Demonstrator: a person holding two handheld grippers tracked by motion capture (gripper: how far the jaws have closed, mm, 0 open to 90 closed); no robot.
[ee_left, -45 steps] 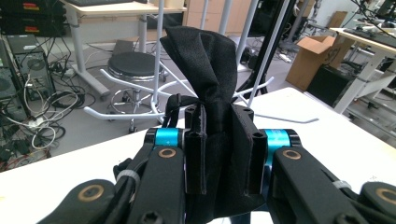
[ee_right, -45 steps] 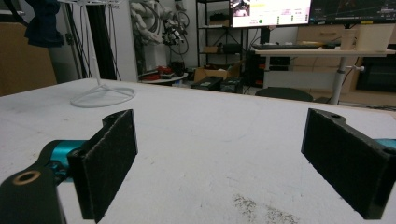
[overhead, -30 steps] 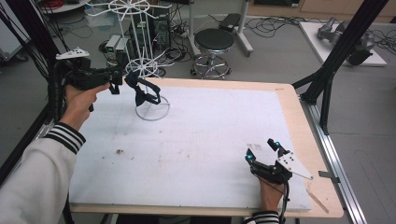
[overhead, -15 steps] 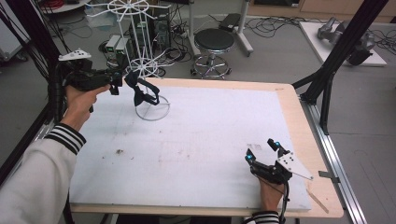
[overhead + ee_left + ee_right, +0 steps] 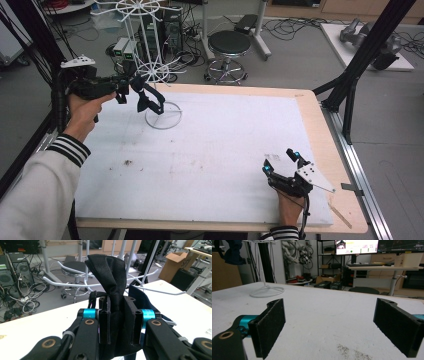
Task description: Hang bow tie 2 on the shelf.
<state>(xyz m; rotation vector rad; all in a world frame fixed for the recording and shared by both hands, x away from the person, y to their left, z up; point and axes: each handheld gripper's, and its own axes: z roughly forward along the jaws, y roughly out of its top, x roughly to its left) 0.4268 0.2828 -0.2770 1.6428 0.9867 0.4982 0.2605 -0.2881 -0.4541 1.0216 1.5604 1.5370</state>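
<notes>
Black fabric piece (image 5: 113,290), folded and bunched, pinched between the jaws of the left gripper (image 5: 120,322); jaws clamped tight on it, cloth rising above them in a peak. Seen from the high view, same cloth (image 5: 147,97) hangs dark from the left gripper (image 5: 131,90), raised above the far left corner of the white-covered wooden table (image 5: 225,145), just beside the white wire rack stand (image 5: 145,55). Stand's round wire base (image 5: 163,116) rests on the table surface directly under the cloth. In the left gripper view a white wire arm (image 5: 75,283) of the rack runs close behind the fabric; whether cloth touches wire cannot be told. A second dark bluish piece (image 5: 138,297) shows behind the right jaw, possibly more of the same cloth.

Right gripper (image 5: 284,165) low at the near right of the table, well apart from the cloth, jaws spread wide, nothing between them. Right gripper view: bare white surface between both pads, small dark specks (image 5: 352,351) on it.

No containers on the table.
</notes>
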